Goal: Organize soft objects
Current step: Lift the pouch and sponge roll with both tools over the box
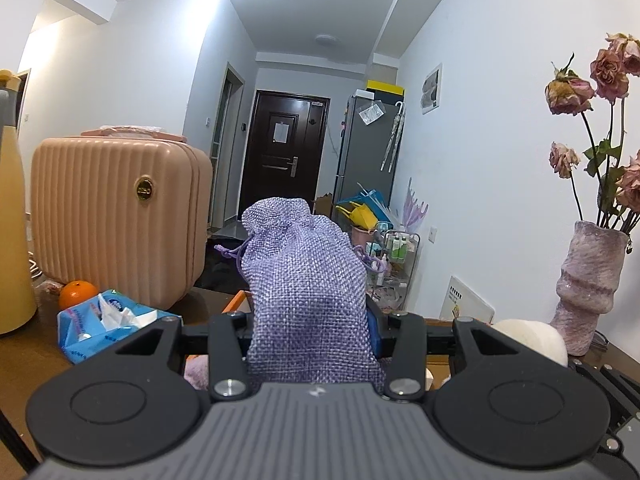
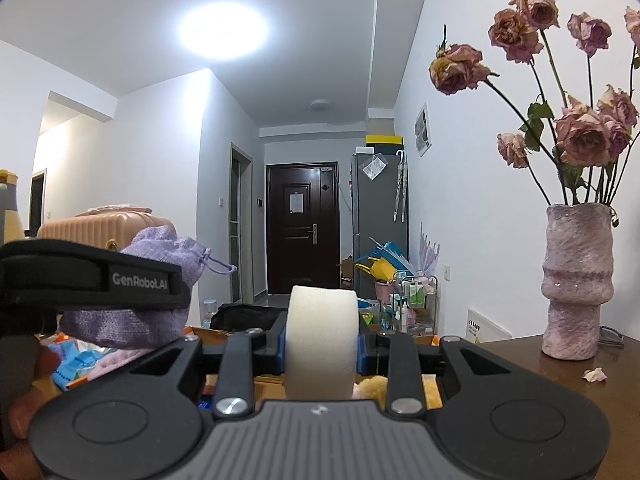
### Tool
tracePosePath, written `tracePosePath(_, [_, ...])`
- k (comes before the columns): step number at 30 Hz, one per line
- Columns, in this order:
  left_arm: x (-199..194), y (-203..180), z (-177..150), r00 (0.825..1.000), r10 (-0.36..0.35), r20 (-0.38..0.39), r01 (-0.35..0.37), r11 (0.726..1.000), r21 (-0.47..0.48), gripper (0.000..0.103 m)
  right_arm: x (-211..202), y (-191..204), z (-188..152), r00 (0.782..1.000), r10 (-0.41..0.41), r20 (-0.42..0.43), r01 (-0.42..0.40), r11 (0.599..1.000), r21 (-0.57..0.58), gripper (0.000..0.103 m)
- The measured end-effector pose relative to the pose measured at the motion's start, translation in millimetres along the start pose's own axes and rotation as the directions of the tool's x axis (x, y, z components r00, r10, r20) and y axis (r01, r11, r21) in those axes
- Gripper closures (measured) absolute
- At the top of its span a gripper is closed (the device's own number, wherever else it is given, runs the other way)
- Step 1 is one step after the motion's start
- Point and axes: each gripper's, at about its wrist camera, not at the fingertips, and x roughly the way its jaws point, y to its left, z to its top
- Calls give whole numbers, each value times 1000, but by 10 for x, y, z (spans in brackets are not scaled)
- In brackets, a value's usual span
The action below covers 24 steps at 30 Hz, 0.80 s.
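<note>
Between the left claw (image 1: 314, 336)'s jaws, narrowed and pinched tight: a lilac drawstring pouch (image 1: 308, 280), standing upright, mouth tied, raised off the desk (image 1: 24, 352). In the right claw (image 2: 321, 344), likewise nearly closed: a white foam roll (image 2: 322, 340), squeezed at both sides, carried just right of the pouch. Judged mid-carry, both soft things lifted and not yet placed. Next: finding a bin or spot, lowering, then easing the jaws apart. Left and farther: tissue pack (image 1: 104, 320), orange (image 1: 77, 293), pink case (image 1: 116, 216); far right, vase (image 2: 576, 284).

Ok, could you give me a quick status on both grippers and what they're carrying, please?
Left gripper shut on purple drawstring pouch. Right gripper shut on white foam roll. Both held above the table; nothing blocking ahead.
</note>
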Motion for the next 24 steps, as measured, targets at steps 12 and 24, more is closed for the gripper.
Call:
tracePosePath(12, [345, -23, -26, 1000, -12, -17, 12, 1000, 23, 59, 318, -31, -18, 1000, -13, -22, 13, 1000, -7, 74])
tracePosePath(24, [587, -67, -86, 1000, -7, -26, 9, 998, 63, 59, 570, -65, -21, 998, -30, -58, 29, 999, -15, 74])
